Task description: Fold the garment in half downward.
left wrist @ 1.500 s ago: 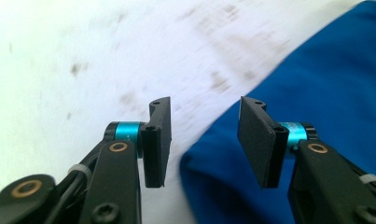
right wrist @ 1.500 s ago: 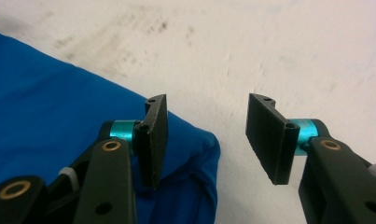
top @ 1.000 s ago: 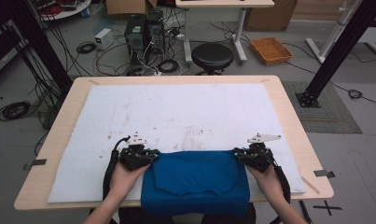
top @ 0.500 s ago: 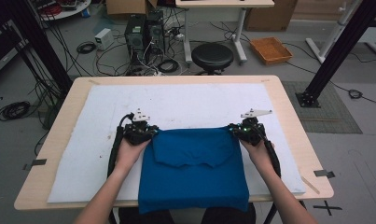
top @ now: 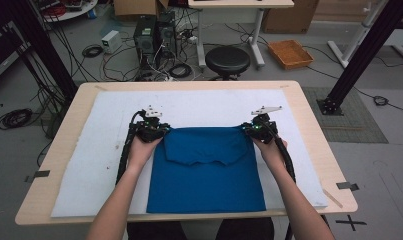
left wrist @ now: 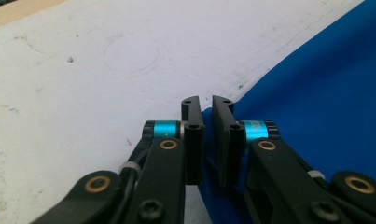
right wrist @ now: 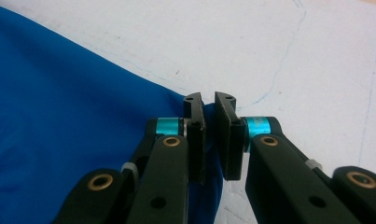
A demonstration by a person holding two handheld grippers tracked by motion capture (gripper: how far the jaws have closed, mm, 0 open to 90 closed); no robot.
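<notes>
The left claw (left wrist: 207, 105) is pinching the corner of the blue cloth (top: 206, 170) between nearly closed jaws, with only a thin gap, packed with fabric, parting them. In the same way the right claw (right wrist: 209, 102) is nipping the opposite corner, its jaws almost together on the cloth edge. In the high view the left claw (top: 158, 131) is sitting at nine o'clock of the cloth's far edge and the right claw (top: 254, 129) at three o'clock, each in one of the person's hands.

The cloth is lying on the white mat (top: 89, 165) in the near half of the table (top: 59, 135), stretching from the claws toward six o'clock, with a folded flap hanging from the far edge.

Judging by this, the fold is being made: both corners are being carried toward twelve o'clock. The next move is probably calling for laying the edge flat, evenly on both sides, before letting go.

The cloth's near edge is running close to the table's rim, and what lies beneath the flap is staying hidden.
</notes>
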